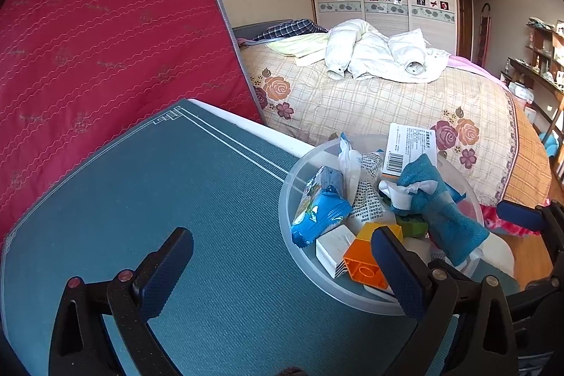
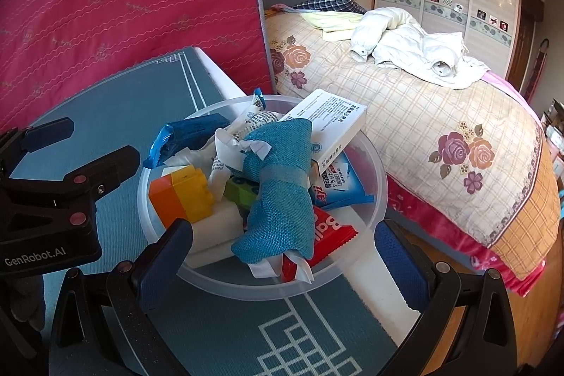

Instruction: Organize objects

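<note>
Fingers of both grippers gape empty, the right gripper (image 2: 282, 265) nearer, straddling the bowl (image 2: 379, 164) at lower centre, its rolled cloth (image 2: 278, 196) lying lengthwise toward it.

Landmark = clear bowl (image 1: 299, 178), sitting at the edge of the teal mat (image 1: 158, 199): mat to the left of the bowl is lying bare & flat, w/ wide room for a gripper to pass, though the red mattress (image 1: 105, 41) is standing behind that stretch as a wall. Bowl interior is piling up above the rim, w/ blue cloth roll (image 2: 278, 185), white box (image 2: 331, 125) & orange-yellow block (image 2: 183, 196) crowding the top, so little gap is showing between items. Left gripper (image 1: 282, 273) is straddling the bowl's near-left rim w/ fingers spread, right gripper (image 2: 282, 266) is straddling its near rim likewise; the bed (image 2: 440, 129) is blocking the far right side.
</note>
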The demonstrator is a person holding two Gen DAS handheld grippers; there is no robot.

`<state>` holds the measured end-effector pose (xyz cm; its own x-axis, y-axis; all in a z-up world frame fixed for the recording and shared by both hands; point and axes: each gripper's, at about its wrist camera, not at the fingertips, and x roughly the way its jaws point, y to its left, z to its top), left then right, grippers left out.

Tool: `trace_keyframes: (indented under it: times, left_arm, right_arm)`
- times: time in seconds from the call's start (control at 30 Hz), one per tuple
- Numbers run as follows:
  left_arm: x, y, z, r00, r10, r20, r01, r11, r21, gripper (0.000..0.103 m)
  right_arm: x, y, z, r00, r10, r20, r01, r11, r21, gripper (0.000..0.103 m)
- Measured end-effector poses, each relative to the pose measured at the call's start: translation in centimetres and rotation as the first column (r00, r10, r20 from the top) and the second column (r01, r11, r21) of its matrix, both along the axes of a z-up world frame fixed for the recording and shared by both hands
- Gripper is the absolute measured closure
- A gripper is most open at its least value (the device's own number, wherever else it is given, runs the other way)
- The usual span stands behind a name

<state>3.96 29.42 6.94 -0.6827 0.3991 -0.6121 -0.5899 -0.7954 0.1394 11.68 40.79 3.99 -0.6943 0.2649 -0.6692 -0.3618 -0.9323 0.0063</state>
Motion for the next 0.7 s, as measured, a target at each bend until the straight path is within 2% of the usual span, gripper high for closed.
trace_keyframes:
  times: [0.7]
  left_arm:
    - [0.39,-0.19,0.09,1.000,-0.014,0.001,0.014,1.000,0.003,0.000]
  right_arm:
    - [-0.01,-0.02,-0.03,1.000,0.000,0.000,0.000,1.000,-0.002,0.000]
